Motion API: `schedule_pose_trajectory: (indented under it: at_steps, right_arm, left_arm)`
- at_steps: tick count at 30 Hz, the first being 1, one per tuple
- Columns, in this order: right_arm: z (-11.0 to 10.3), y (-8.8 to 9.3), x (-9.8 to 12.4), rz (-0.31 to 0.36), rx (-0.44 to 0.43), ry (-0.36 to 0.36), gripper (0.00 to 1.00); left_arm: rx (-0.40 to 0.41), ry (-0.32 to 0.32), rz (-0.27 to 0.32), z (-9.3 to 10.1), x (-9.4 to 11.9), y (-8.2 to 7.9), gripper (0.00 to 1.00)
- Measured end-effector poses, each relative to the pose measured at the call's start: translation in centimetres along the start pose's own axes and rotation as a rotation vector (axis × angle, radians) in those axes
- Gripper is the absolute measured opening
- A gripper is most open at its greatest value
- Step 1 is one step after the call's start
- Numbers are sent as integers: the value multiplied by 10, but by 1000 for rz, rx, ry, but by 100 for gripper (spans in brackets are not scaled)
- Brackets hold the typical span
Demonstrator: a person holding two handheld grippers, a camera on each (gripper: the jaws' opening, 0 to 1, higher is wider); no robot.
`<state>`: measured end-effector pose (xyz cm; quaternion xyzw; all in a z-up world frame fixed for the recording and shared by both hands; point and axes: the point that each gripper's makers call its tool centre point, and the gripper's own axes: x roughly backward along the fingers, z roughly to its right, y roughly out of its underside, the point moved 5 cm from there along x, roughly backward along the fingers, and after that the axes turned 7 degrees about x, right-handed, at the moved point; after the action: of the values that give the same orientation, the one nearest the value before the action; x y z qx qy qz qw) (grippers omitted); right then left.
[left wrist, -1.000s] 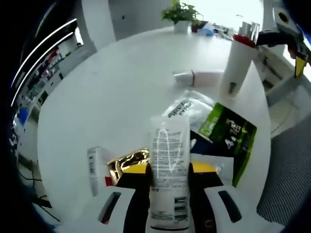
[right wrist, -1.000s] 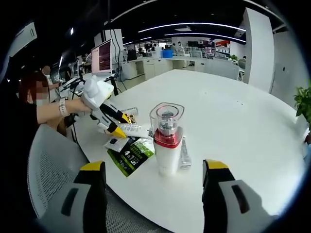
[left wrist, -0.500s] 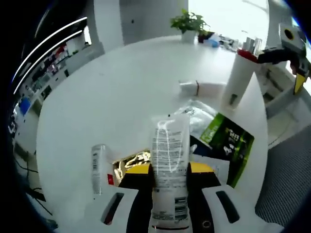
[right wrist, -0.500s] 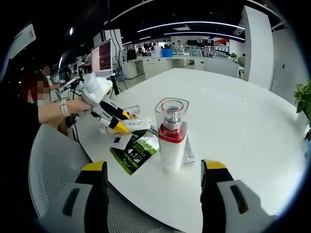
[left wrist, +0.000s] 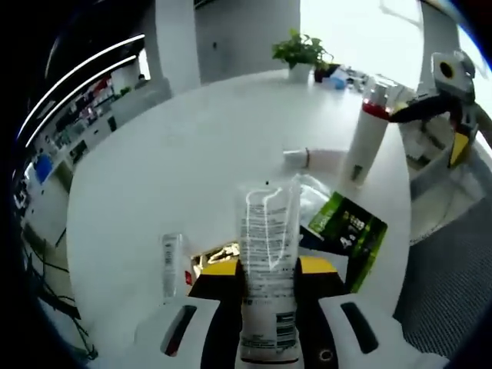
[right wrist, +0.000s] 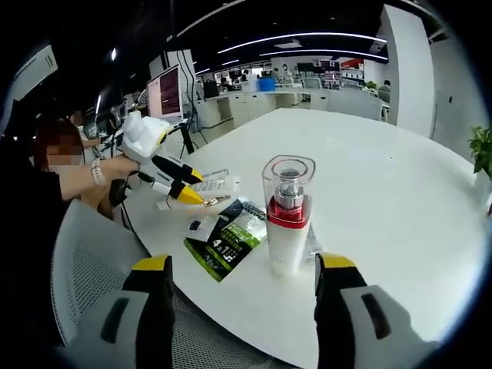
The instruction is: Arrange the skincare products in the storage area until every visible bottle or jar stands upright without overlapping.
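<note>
Left gripper (left wrist: pixel 265 280) pinches a tube (left wrist: pixel 267 254) above the table (left wrist: pixel 192 146); right gripper (right wrist: pixel 242 265) is spread, empty, just short of the upright bottle (right wrist: pixel 287 215) — stand the tube cap-down on bare table, clear of the sachets (left wrist: pixel 346 227); release gently.

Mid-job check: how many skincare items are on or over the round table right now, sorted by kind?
Clear-capped white pump bottle with red collar, upright: 1
White squeeze tubes: 3 (one printed tube held in the left gripper, one lying by the bottle, one slim tube lying flat)
Sachets: 3 (green and black, clear crinkled, gold foil)
Total: 7
</note>
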<state>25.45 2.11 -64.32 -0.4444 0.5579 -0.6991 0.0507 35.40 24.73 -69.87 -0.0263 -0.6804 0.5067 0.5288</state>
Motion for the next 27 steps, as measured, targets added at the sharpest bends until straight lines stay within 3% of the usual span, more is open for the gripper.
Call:
schedule_pose_trajectory:
  at_steps: [9,18,27]
  right_arm:
    - [-4,3,0,-8,-25,-12,62]
    - [-12,-2,0,43,-64,-33,55]
    - [-20,-7,-5,81,-89,-56,49]
  left_arm:
    - [-8,14,37,11,13,-6,21]
    - [-35,45,82,29,23,-14,21]
    - [-52,59,93,41,29,-16,21]
